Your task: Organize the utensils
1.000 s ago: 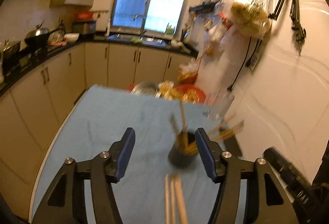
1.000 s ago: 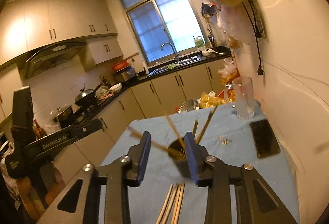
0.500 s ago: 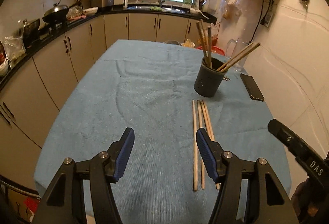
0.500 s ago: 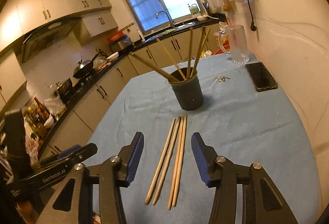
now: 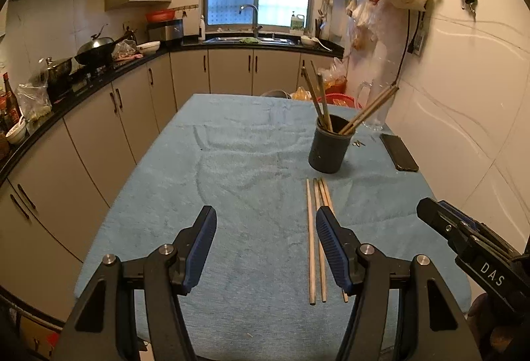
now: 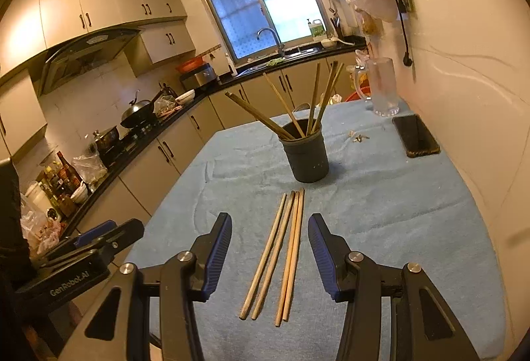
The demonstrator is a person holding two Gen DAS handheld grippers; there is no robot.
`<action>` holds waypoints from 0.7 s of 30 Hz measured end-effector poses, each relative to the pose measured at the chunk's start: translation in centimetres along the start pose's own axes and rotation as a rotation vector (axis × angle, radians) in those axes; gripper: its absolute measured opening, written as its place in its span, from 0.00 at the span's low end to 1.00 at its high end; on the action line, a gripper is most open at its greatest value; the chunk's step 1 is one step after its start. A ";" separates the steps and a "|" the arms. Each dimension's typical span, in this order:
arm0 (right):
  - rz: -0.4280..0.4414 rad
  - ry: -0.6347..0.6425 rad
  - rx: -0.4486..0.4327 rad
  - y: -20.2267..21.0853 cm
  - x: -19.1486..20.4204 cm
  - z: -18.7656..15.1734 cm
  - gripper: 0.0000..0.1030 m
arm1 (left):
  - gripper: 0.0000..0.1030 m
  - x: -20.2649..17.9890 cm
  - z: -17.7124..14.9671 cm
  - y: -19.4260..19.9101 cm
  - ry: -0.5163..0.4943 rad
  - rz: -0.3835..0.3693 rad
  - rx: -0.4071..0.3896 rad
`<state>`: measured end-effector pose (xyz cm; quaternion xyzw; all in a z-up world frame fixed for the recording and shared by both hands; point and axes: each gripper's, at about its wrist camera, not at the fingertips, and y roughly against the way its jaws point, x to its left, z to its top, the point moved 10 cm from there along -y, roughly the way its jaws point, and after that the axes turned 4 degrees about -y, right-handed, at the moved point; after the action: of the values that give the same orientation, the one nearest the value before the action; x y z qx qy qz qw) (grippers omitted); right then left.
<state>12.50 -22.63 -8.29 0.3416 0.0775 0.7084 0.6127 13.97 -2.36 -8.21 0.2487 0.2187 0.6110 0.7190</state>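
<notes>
A dark round holder (image 5: pixel 327 145) (image 6: pixel 305 154) stands on the blue cloth and has several wooden chopsticks upright in it. Several loose chopsticks (image 5: pixel 314 238) (image 6: pixel 280 255) lie side by side on the cloth in front of it. My left gripper (image 5: pixel 265 248) is open and empty, above the cloth left of the loose chopsticks. My right gripper (image 6: pixel 270 253) is open and empty, its jaws either side of the near ends of the loose chopsticks, above them. The right gripper's body shows at the right of the left wrist view (image 5: pixel 470 245).
The table with the blue cloth (image 5: pixel 232 162) stands against the wall on the right. A black phone (image 6: pixel 415 135) and a glass mug (image 6: pixel 382 89) lie beyond the holder near the wall. Kitchen counters with pots (image 5: pixel 96 49) run along the left.
Both grippers have drawn back from the holder toward the table's near edge and lowered. The loose chopsticks now lie between the right gripper's jaws in view.
</notes>
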 end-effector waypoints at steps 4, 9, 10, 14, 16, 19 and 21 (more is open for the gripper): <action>-0.003 0.020 -0.012 0.2 0.4 0.1 0.50 | 0.62 0.4 0.0 -0.1 0.009 0.005 0.002; -0.012 0.013 -0.008 -0.1 -0.1 0.1 0.50 | 0.62 0.5 -0.2 -1.0 0.003 0.014 0.021; -0.015 0.009 -0.003 -0.4 -0.2 0.1 0.50 | 0.62 0.5 -0.3 -1.2 0.002 0.010 0.028; -0.018 0.011 0.011 -1.0 -0.5 0.0 0.50 | 0.62 0.4 -0.4 -2.2 0.003 0.007 0.047; -0.016 0.008 0.024 -1.6 -0.7 -0.1 0.50 | 0.62 0.2 -0.6 -2.9 0.005 -0.010 0.069; -0.015 -0.001 0.038 -2.4 -1.3 -0.3 0.50 | 0.62 -0.3 -0.9 -4.3 0.013 -0.053 0.116; -0.002 -0.014 0.065 -3.3 -1.8 -0.5 0.50 | 0.62 -0.7 -1.3 -5.5 0.023 -0.087 0.158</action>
<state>14.90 -23.30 -11.11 0.3659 0.0964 0.7026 0.6026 17.34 -3.61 -12.63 0.2880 0.2849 0.5629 0.7204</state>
